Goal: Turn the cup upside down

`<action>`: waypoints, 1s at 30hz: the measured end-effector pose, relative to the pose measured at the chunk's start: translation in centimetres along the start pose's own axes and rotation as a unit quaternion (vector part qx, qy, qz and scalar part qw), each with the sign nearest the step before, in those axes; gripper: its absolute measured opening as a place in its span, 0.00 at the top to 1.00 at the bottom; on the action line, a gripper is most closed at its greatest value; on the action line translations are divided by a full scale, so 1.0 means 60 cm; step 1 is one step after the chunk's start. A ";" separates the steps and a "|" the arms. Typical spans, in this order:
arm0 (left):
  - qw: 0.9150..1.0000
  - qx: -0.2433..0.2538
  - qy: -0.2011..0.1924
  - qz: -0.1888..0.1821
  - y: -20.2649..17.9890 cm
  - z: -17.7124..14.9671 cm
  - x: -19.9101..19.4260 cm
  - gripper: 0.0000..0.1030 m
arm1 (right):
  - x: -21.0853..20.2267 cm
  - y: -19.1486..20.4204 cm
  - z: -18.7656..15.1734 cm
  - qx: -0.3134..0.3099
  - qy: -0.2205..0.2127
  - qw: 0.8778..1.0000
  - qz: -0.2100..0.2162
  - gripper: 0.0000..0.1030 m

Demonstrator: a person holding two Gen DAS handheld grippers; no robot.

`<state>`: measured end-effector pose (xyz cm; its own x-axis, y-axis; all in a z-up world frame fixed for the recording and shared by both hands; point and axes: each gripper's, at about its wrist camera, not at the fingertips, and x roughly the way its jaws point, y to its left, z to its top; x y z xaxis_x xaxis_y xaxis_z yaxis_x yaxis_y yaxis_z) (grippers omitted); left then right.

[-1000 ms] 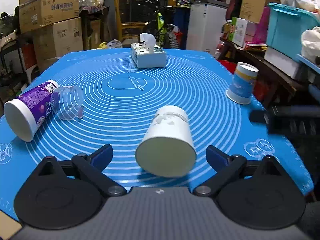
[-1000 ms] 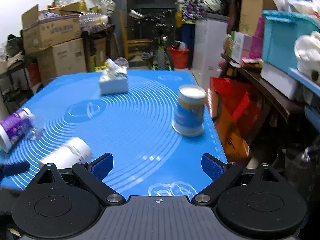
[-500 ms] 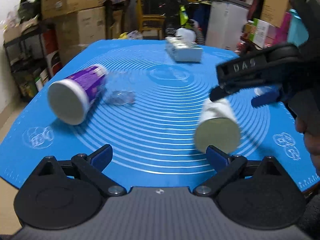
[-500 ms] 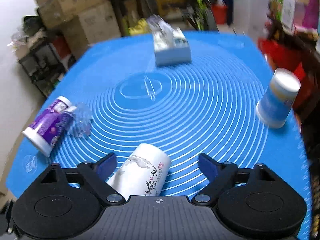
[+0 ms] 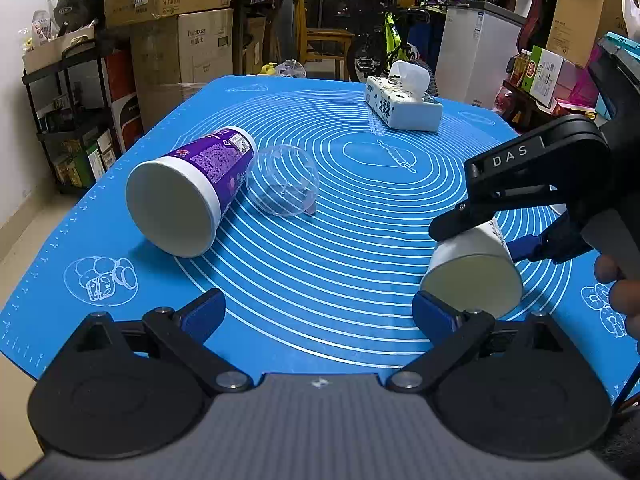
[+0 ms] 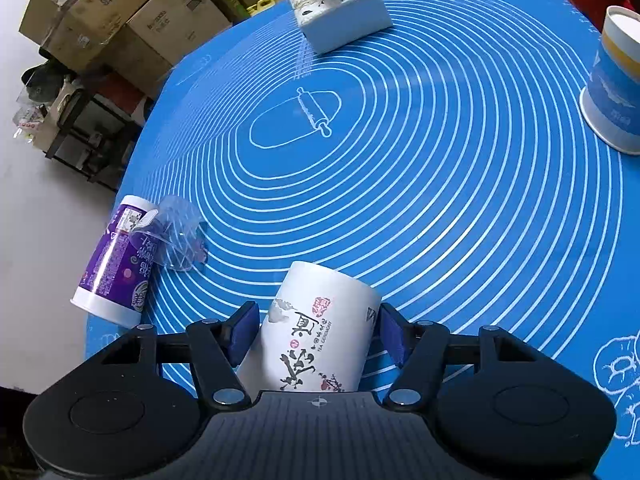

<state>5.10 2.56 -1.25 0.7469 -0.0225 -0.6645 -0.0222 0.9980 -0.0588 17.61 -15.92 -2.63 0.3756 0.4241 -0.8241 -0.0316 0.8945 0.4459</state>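
A white paper cup with black calligraphy (image 6: 316,328) lies on its side on the blue mat (image 6: 440,168). My right gripper (image 6: 316,334) has closed its blue pads on both sides of the cup. In the left wrist view the same cup (image 5: 474,276) shows its mouth, with the right gripper's fingers (image 5: 516,196) around it. My left gripper (image 5: 316,312) is open and empty, low over the mat's near edge, left of the cup.
A purple cup (image 5: 192,188) lies on its side with a clear plastic cup (image 5: 284,186) beside it. A tissue box (image 5: 404,104) stands at the back. A blue and white cup (image 6: 614,92) stands upside down at the right. Boxes and clutter surround the table.
My right gripper came down over the white cup and closed on its sides. My left gripper drew back to the left, away from the cup.
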 end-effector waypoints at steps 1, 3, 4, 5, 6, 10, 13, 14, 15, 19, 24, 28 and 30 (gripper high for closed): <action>1.000 -0.001 -0.001 -0.001 0.000 0.000 0.000 0.04 | -0.002 0.001 -0.003 -0.005 -0.003 1.000 0.000 0.37; 1.000 -0.001 -0.003 -0.002 -0.001 0.001 -0.002 0.04 | -0.009 -0.002 -0.009 -0.006 -0.011 1.000 0.004 0.38; 1.000 0.000 -0.004 -0.002 -0.002 0.002 -0.003 0.04 | -0.014 -0.004 -0.011 -0.008 -0.019 1.000 0.009 0.38; 1.000 0.001 -0.006 -0.002 -0.003 0.003 -0.004 0.04 | -0.020 -0.003 -0.013 -0.017 -0.030 0.999 0.007 0.38; 1.000 0.002 -0.008 -0.001 -0.003 0.004 -0.004 0.04 | -0.026 0.002 -0.017 -0.033 -0.047 0.998 -0.004 0.38; 1.000 0.002 -0.015 0.001 -0.004 0.009 -0.004 0.04 | -0.057 0.023 -0.047 -0.128 -0.145 0.979 -0.071 0.38; 1.000 -0.002 -0.018 0.002 -0.005 0.012 -0.001 0.04 | -0.068 0.036 -0.089 -0.217 -0.251 0.931 -0.154 0.38; 1.000 -0.002 -0.019 0.002 -0.006 0.013 0.000 0.04 | -0.070 0.037 -0.102 -0.240 -0.278 0.914 -0.172 0.38; 1.000 -0.002 -0.019 0.002 -0.008 0.013 0.000 0.04 | -0.069 0.035 -0.116 -0.262 -0.307 0.895 -0.190 0.38; 1.000 0.004 -0.023 0.003 -0.015 0.011 -0.001 0.04 | -0.058 0.014 -0.141 -0.282 -0.340 0.873 -0.204 0.38; 1.000 0.012 -0.026 0.002 -0.020 0.007 -0.006 0.04 | -0.077 -0.010 -0.167 -0.268 -0.333 0.885 -0.187 0.38; 1.000 0.022 -0.020 0.003 -0.026 0.002 -0.003 0.04 | -0.081 -0.013 -0.183 -0.254 -0.319 0.895 -0.182 0.38; 1.000 0.021 -0.019 0.000 -0.028 0.000 -0.005 0.04 | -0.085 -0.019 -0.189 -0.242 -0.313 0.902 -0.172 0.38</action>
<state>4.90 0.88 -0.97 0.7718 -0.0201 -0.6356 0.0047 0.9997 -0.0259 5.23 -17.51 -2.93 0.8852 0.0819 -0.4580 -0.1573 0.9791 -0.1289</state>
